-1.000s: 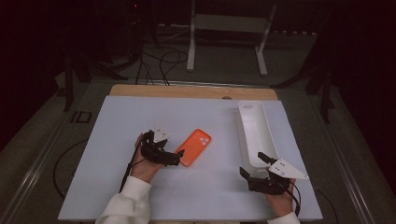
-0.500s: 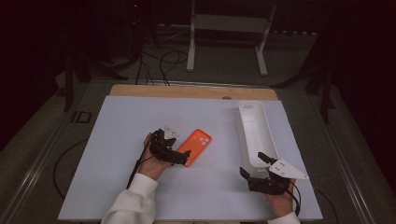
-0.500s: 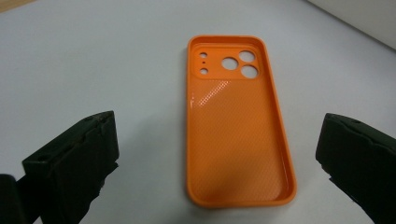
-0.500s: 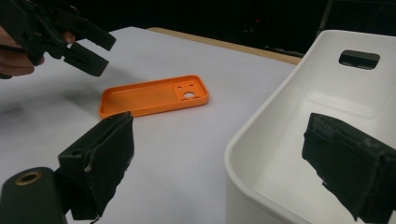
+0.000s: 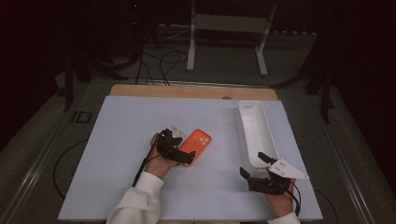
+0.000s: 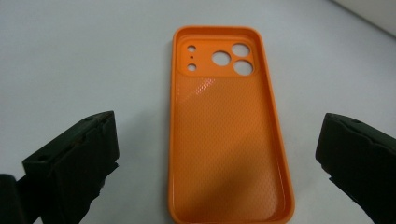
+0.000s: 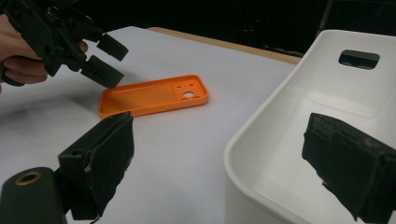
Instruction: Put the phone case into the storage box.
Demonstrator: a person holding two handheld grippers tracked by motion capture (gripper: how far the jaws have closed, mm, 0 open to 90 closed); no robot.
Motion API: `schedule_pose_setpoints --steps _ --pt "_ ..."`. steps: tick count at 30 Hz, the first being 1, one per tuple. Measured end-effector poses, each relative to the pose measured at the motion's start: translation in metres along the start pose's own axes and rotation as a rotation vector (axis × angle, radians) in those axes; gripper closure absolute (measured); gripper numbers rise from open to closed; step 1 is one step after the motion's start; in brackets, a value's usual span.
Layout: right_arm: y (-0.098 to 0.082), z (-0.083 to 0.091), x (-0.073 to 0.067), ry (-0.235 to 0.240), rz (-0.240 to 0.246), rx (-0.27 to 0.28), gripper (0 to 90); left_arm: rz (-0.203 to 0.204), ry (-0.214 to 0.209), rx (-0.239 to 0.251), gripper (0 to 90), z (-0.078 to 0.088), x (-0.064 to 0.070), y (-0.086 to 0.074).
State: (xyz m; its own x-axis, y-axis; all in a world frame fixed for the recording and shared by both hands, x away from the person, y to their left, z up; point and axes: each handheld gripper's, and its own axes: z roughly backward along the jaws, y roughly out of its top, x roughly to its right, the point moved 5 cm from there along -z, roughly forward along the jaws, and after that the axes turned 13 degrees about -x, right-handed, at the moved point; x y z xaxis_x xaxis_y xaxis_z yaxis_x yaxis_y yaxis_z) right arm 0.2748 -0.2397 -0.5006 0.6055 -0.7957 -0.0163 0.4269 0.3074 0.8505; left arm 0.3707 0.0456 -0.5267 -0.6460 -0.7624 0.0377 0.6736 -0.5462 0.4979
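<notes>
From the high view, the left gripper (image 5: pixel 183 156) sits at the near end of the orange phone case (image 5: pixel 196 143). In the left gripper view, jaws gape either side of it (inside face up); centre them over its long edges before closing. The right gripper view shows the right gripper (image 7: pixel 219 172), open, low beside the white bin (image 7: pixel 299 140).

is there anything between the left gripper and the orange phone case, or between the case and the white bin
Nothing visible. The left gripper is open, one jaw on each side of the orange phone case, with no object in between. Between the case and the white bin lies bare white table.
</notes>
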Motion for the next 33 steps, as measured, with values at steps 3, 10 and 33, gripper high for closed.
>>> schedule_pose_setpoints --steps 3,10,33 --pt "0.000 0.000 0.000 0.000 0.000 0.001 8.9 -0.005 0.002 -0.013 0.1 -0.004 0.000 0.000" --pt "0.000 0.000 0.000 0.000 0.000 0.001 8.9 -0.014 -0.006 -0.049 0.6 -0.014 0.004 0.001" --pt "0.000 0.000 0.001 -0.005 -0.003 0.002 8.9 -0.028 -0.036 -0.114 8.3 -0.038 0.007 0.004"
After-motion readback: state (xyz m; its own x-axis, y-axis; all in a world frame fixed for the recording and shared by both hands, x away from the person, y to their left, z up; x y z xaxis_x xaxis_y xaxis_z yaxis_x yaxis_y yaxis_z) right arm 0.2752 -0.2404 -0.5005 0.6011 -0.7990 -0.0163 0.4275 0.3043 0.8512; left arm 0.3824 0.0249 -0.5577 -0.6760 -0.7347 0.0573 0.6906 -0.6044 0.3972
